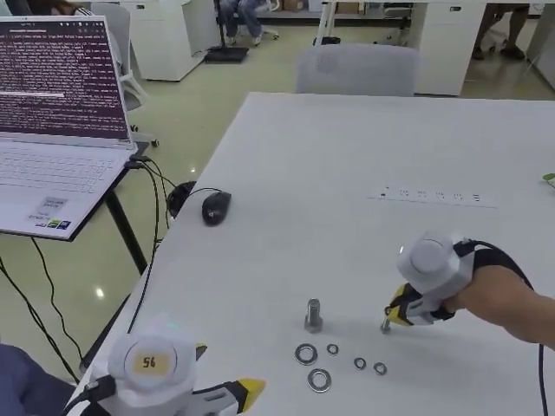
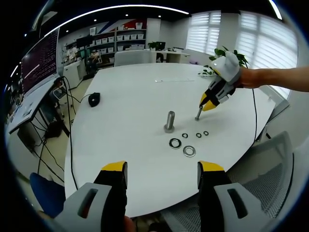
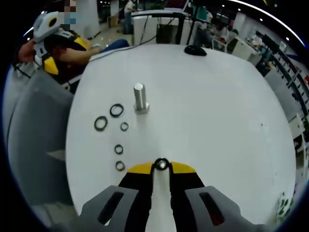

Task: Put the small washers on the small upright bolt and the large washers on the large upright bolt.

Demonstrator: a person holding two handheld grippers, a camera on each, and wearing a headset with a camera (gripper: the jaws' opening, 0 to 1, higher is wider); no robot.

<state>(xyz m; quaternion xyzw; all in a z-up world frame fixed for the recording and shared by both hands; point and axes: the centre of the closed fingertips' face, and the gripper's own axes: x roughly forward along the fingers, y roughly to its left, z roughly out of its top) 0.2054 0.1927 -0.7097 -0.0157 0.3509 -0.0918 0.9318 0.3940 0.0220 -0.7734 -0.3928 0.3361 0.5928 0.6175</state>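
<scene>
**Head view: small bolt could topple when let go**

Head view, landmark = the large grey steel hex-head bolt (image 1: 313, 316), standing upright on its head on the white table (image 1: 347, 173). The white-and-yellow right gripper (image 1: 397, 317) sits to the right of the large bolt, near it but apart. Its jaws are narrow, pinched on the small grey steel bolt (image 1: 386, 326), whose lower end looks to be at the table surface. In the left gripper view the small bolt leans a little, not plumb.

The two large dark steel ring washers (image 1: 305, 354) lie flat just in front of the large bolt. The three small dark steel ring washers (image 1: 360, 363) lie flat in a row to its front-right. No washer is on either bolt yet.

The left gripper (image 2: 161, 170) has its jaws wide and empty, well in front of the large bolt near the table edge.

Risks, as I judge them:
- The small bolt has a narrow head as its base, so letting go while it leans likely tips it.
- A fallen bolt could roll into the small washers and scatter them.
- The washers are thin and flat on a smooth top, so the jaws may skid them instead of lifting.
- The small washers lie close together, so a jaw could nudge a neighbour.
- Reaching past the large bolt could knock it over.
</scene>
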